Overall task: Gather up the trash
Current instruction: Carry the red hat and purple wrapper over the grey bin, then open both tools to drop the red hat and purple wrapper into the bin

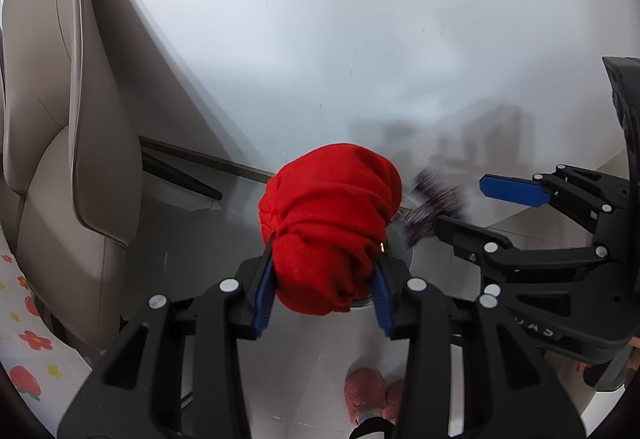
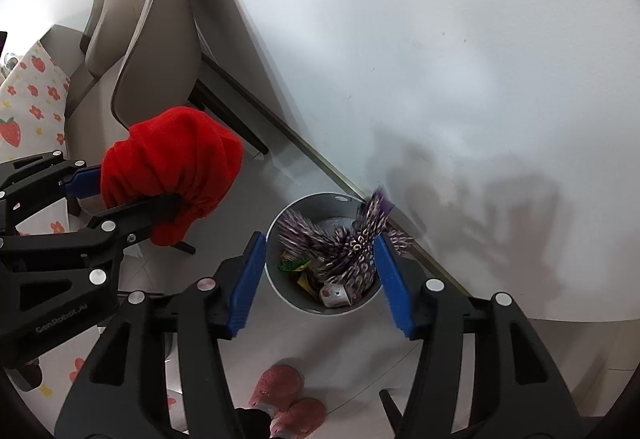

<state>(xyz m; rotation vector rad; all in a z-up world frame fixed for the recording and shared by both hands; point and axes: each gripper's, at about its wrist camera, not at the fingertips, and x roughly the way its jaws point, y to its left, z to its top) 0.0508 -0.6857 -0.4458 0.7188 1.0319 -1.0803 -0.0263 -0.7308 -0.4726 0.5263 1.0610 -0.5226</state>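
Dumping step: right tongs [image 2: 320, 275] released, purple wrapper [image 2: 356, 243] dropping into bin [image 2: 276, 279]; left tongs [image 1: 324, 287] clenched on red cloth [image 1: 332, 223], likely next over bin.

Home dining corner: table [image 2: 440, 39], upholstered chair [image 2: 160, 39].

"GenRobot.AI" – pale lettering on the left claw [image 2: 132, 195] body; other marks are too blurred to read.
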